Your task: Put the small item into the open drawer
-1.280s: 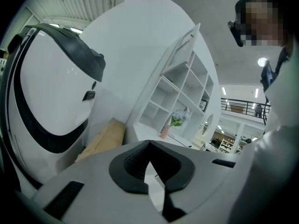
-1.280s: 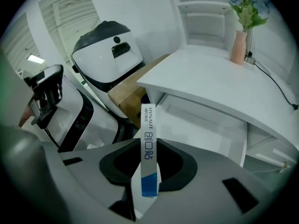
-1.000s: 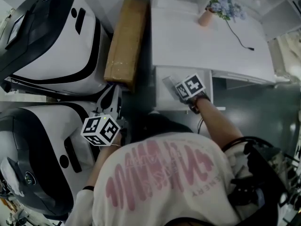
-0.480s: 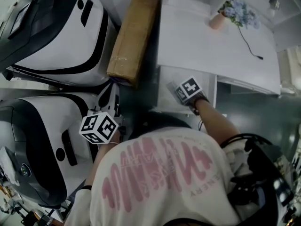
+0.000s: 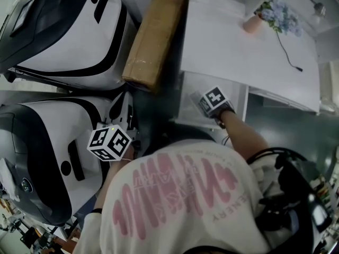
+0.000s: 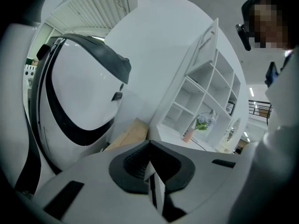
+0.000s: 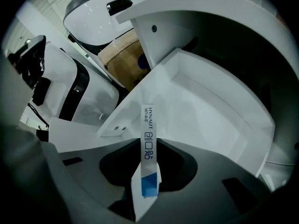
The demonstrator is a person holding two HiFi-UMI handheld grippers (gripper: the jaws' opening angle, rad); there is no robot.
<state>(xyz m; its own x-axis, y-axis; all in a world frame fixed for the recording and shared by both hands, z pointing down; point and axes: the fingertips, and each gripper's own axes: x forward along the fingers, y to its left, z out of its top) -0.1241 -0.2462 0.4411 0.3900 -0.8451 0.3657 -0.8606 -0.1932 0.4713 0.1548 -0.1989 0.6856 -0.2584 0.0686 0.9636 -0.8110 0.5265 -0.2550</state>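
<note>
My right hand-held gripper [image 7: 148, 146] is clamped on the small flat packet [image 7: 149, 125], a white one with a blue corner and print down its narrow edge. The packet stands edge-on between the jaws and sticks out past their tips. It hangs over the open drawer [image 7: 210, 104], a white one that is pulled out from under the counter [image 5: 238, 46]. I cannot tell whether the packet touches the drawer.

My left hand-held gripper [image 6: 150, 146] has its jaws together with nothing between them. I hold it well apart from the drawer, low beside the white-and-black machines [image 5: 69, 30]. A long cardboard box [image 5: 153, 36] lies between the machines and the counter, and a vase of flowers [image 5: 253, 24] stands on the counter.
</note>
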